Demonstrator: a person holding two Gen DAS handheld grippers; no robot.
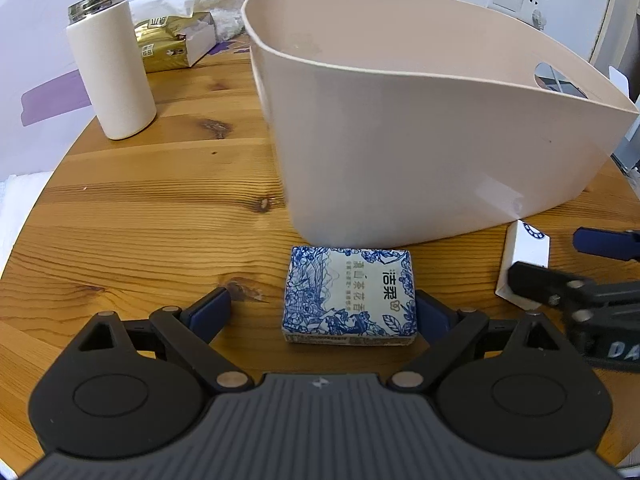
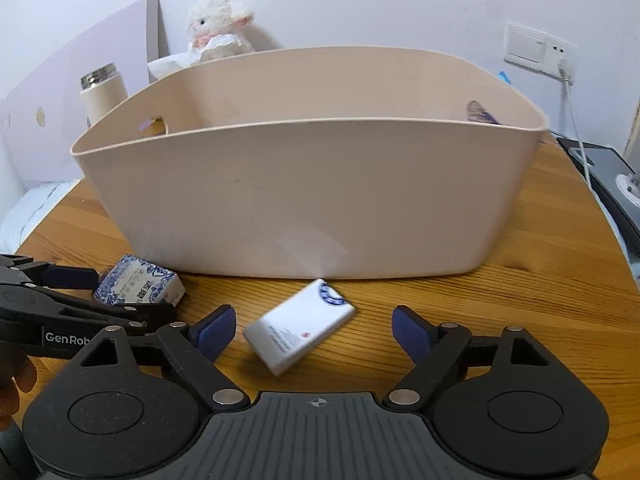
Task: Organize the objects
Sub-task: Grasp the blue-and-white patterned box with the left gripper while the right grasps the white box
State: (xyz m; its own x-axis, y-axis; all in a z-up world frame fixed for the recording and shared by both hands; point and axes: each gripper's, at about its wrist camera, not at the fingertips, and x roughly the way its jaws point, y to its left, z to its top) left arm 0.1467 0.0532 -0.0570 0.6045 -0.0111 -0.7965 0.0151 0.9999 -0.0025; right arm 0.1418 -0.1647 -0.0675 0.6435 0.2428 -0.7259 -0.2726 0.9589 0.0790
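Both claws are spread: the left claw [image 1: 322, 312] straddles the blue-patterned packet [image 1: 349, 296], the right claw [image 2: 314, 330] the white box [image 2: 299, 326], both on the table [image 1: 140, 216] beside the tub [image 1: 440, 140]. Centre each before squeezing (the packet sits off-centre).

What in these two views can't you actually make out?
- Floor of the beige bin: hidden by its near wall in both views.
- Small print on the white box: motion-blurred, right wrist view.
- Right gripper: cut off by the frame edge, left wrist view.
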